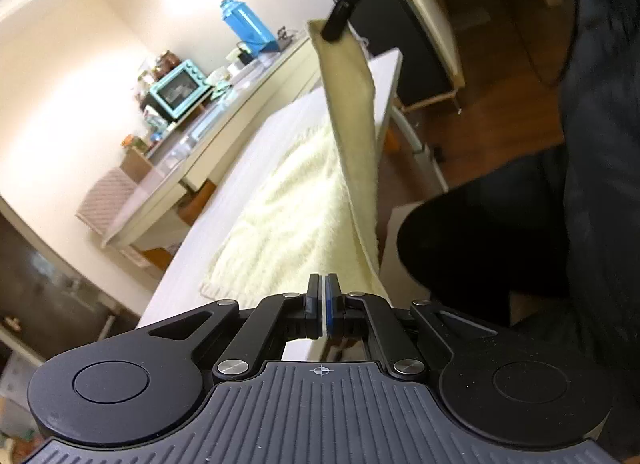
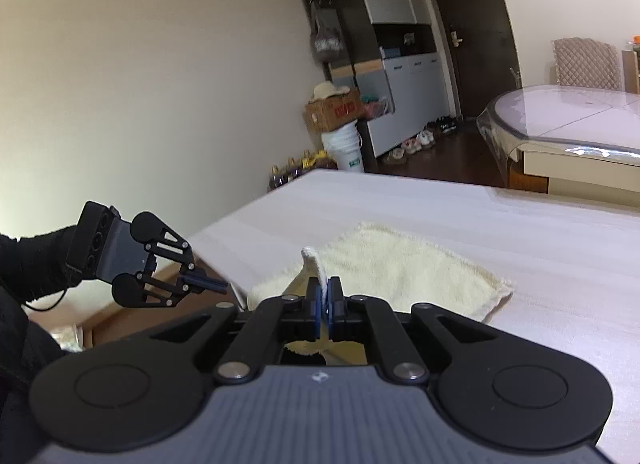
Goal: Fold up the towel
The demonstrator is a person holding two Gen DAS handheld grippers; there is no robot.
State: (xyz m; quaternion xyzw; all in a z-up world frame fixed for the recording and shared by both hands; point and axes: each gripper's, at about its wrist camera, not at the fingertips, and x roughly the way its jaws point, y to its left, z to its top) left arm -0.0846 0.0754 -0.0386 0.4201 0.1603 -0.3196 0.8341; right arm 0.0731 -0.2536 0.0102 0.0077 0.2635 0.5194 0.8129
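Observation:
A pale yellow towel point(image 2: 400, 264) lies flat on the white table point(image 2: 440, 204). My right gripper point(image 2: 324, 292) is shut on its near corner, and a fold of cloth pokes up between the pads. From the left wrist, that right gripper point(image 1: 333, 30) holds the towel point(image 1: 280, 200) edge raised above the table point(image 1: 224, 240), the cloth hanging in a taut strip. My left gripper point(image 1: 323, 292) has its jaws together, with no cloth visibly between them. It hovers off the table's near left corner, the left gripper point(image 2: 222, 285) just short of the towel.
A person's dark-clothed leg point(image 1: 480, 256) is close on the right. A second table under a clear cover point(image 2: 560, 124) and a quilted chair point(image 2: 584, 60) stand beyond. A counter carries a teal oven point(image 1: 180, 90) and a blue jug point(image 1: 248, 28). Boxes and a bucket point(image 2: 346, 148) sit by the cabinets.

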